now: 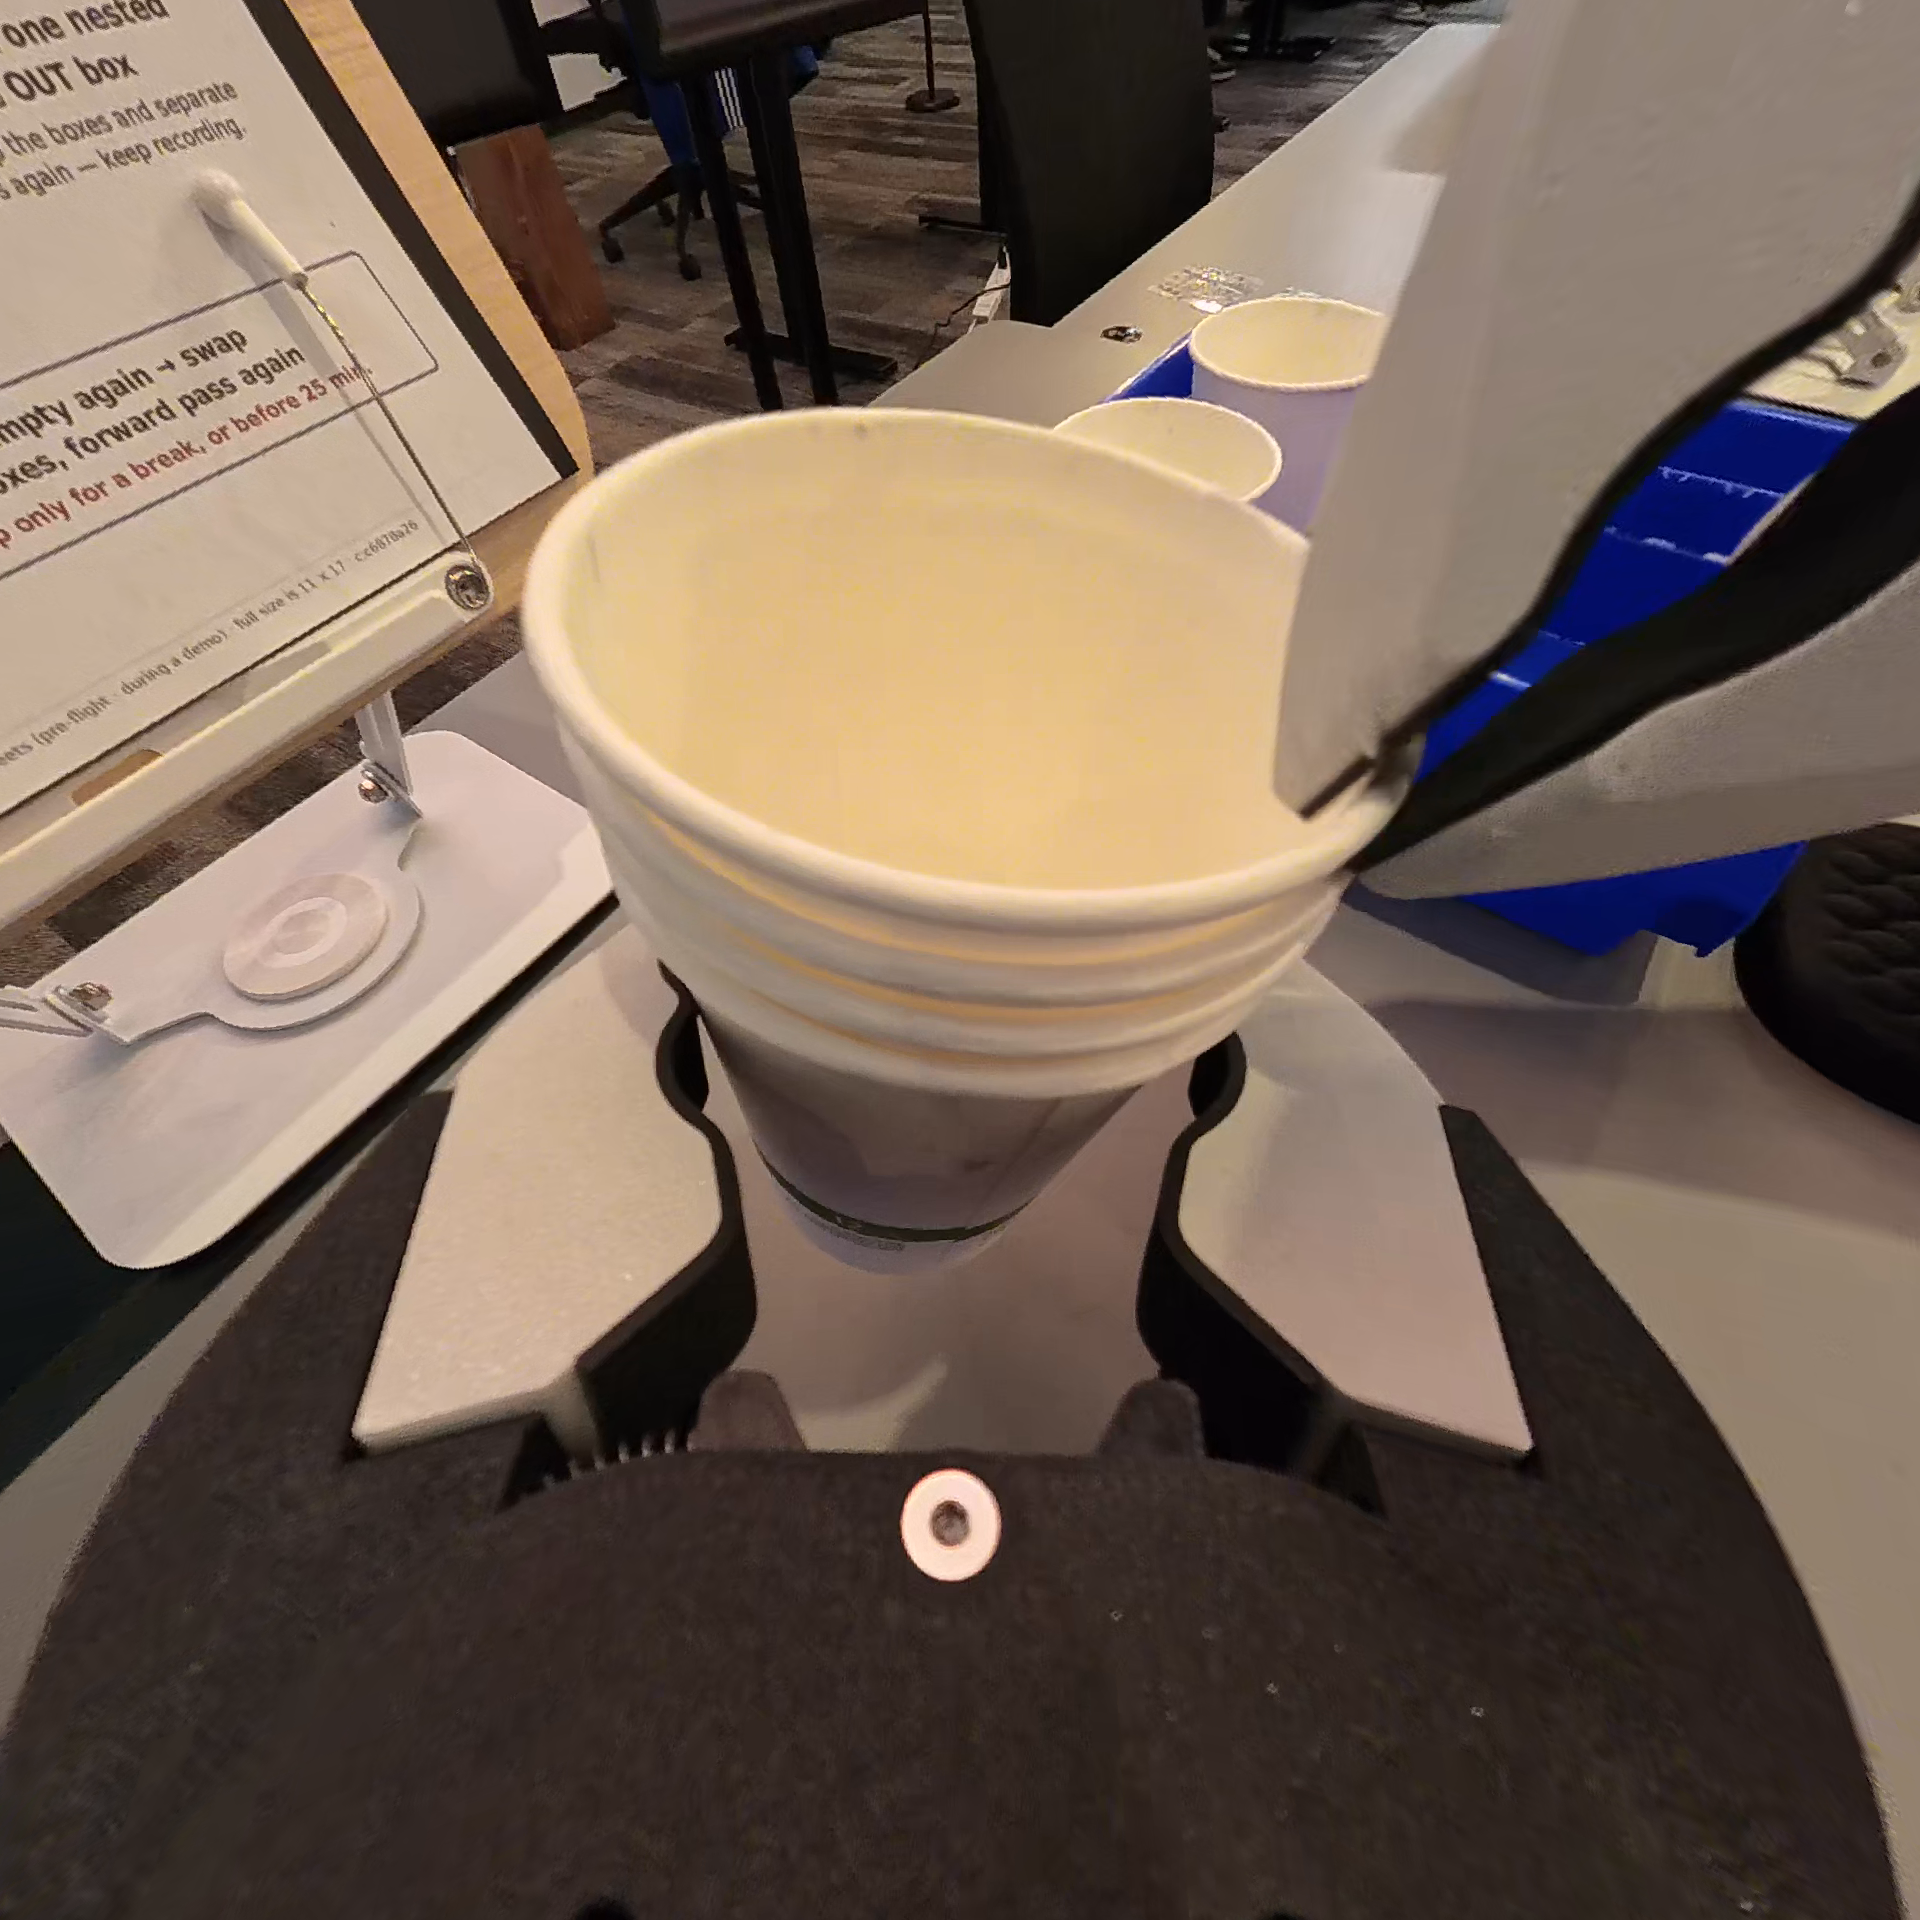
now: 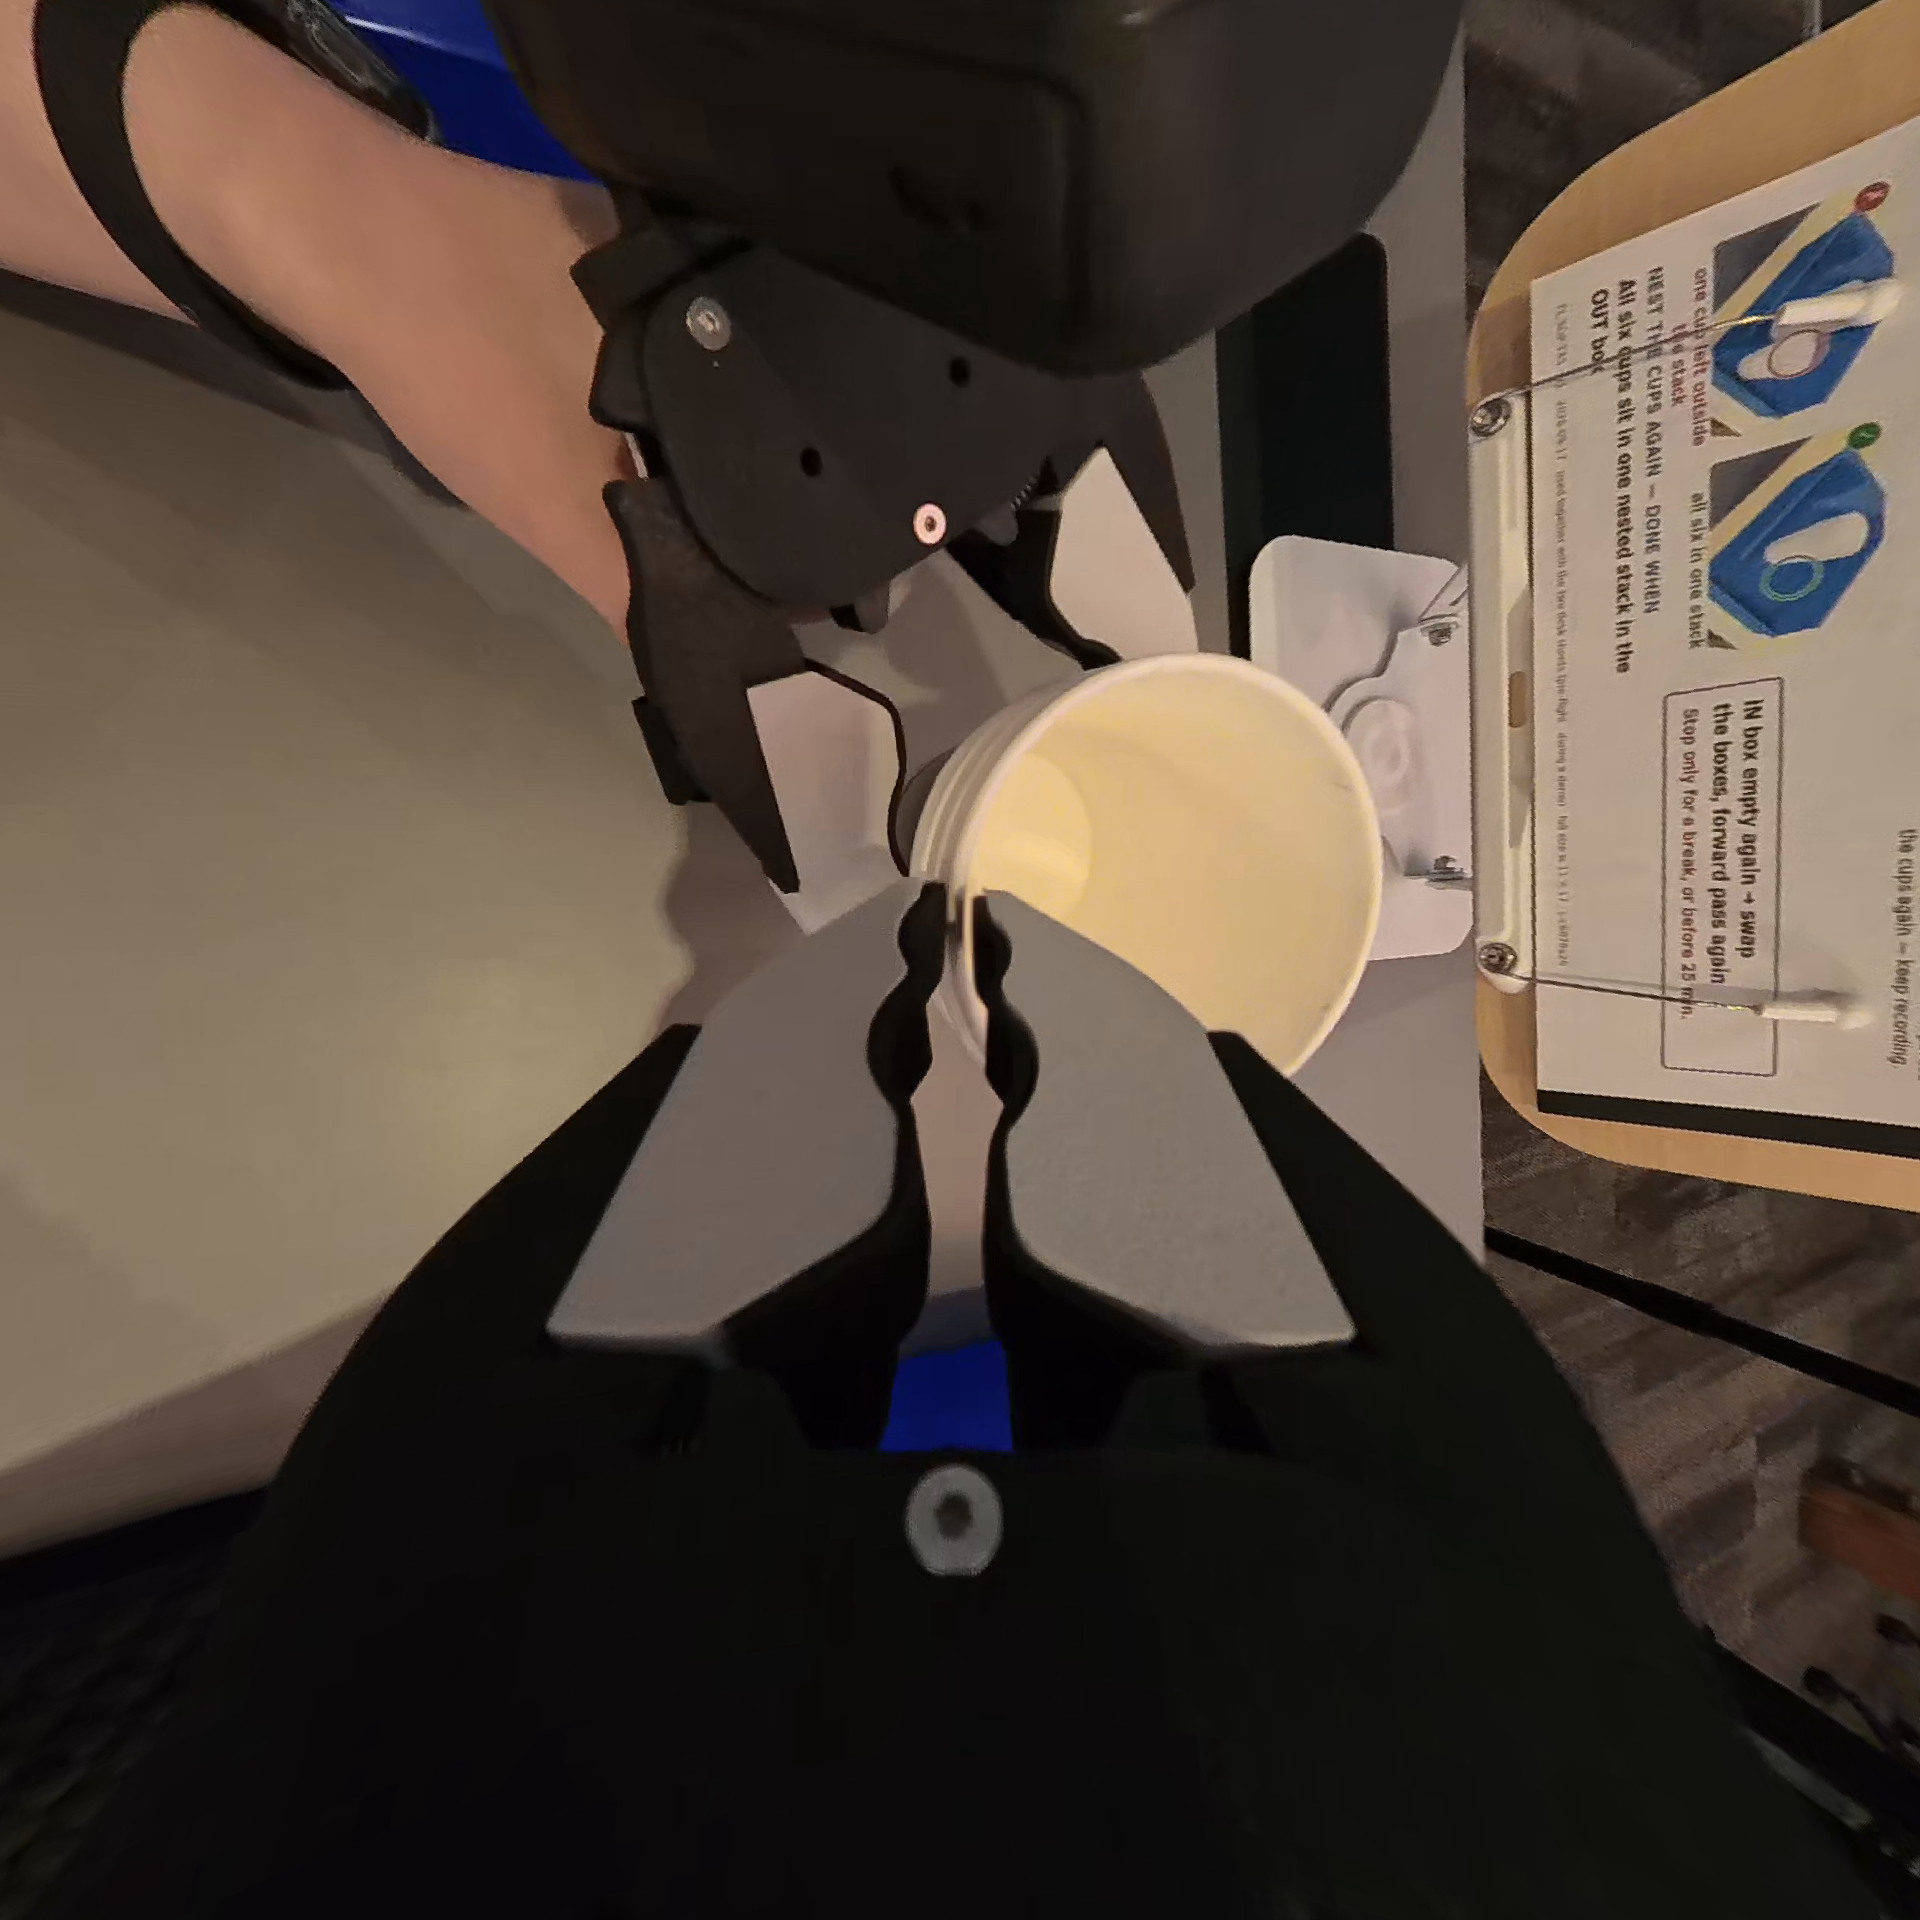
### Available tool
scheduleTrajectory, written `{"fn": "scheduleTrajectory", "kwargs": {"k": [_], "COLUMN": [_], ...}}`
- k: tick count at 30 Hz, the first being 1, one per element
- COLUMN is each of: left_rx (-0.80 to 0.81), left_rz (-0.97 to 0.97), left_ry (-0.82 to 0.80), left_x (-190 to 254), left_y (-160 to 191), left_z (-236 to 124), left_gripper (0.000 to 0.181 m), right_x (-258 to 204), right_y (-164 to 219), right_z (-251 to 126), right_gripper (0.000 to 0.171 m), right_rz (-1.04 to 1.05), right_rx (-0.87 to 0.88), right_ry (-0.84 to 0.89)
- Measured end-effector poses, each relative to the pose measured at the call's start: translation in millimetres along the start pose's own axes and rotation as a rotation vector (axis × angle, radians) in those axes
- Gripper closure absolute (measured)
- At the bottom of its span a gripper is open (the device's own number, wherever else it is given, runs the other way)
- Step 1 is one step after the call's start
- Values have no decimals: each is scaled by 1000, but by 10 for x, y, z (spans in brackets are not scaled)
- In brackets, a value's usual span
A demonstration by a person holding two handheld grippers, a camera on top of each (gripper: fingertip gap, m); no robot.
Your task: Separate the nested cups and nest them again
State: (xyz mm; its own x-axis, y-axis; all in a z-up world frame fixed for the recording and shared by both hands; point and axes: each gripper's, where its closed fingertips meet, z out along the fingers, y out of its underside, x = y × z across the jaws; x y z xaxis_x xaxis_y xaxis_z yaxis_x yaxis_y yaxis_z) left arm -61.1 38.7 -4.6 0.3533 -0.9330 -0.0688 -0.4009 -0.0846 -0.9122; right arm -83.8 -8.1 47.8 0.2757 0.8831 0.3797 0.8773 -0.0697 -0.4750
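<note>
The stack of cups [image 1: 935, 831] is held above the table [image 1: 1662, 1195], its long axis tilted, mouth toward the blue bin [image 1: 1662, 582]. The left gripper [image 1: 951, 1143] grips its lower body; the right gripper [image 2: 961, 935] pinches the innermost rim.

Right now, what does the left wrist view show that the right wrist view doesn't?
Only the left wrist view shows two separate cups standing in the blue bin behind the stack. Only the right wrist view shows a person's forearm and the body of the left gripper. Both show the nested stack of cups held around its lower body by the left gripper, the right gripper pinching the top cup's rim, and the instruction sheet on its stand.
</note>
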Motion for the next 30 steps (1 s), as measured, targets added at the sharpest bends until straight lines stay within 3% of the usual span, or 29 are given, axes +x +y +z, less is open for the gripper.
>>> {"fn": "scheduleTrajectory", "kwargs": {"k": [18,26,30], "left_rx": [-6,-8,-1], "left_rz": [-3,-10,-27], "left_ry": [1,-1,5], "left_x": [-13,-39,-58], "left_y": [15,31,23], "left_z": [13,14,0], "left_gripper": [89,89,89], "right_x": [84,354,447], "right_y": [-115,-122,180], "right_z": [-286,-1018,-1467], "right_gripper": [168,168,168], "right_rz": [19,86,157], "right_rx": [43,133,122], "right_ry": [27,159,249]}}
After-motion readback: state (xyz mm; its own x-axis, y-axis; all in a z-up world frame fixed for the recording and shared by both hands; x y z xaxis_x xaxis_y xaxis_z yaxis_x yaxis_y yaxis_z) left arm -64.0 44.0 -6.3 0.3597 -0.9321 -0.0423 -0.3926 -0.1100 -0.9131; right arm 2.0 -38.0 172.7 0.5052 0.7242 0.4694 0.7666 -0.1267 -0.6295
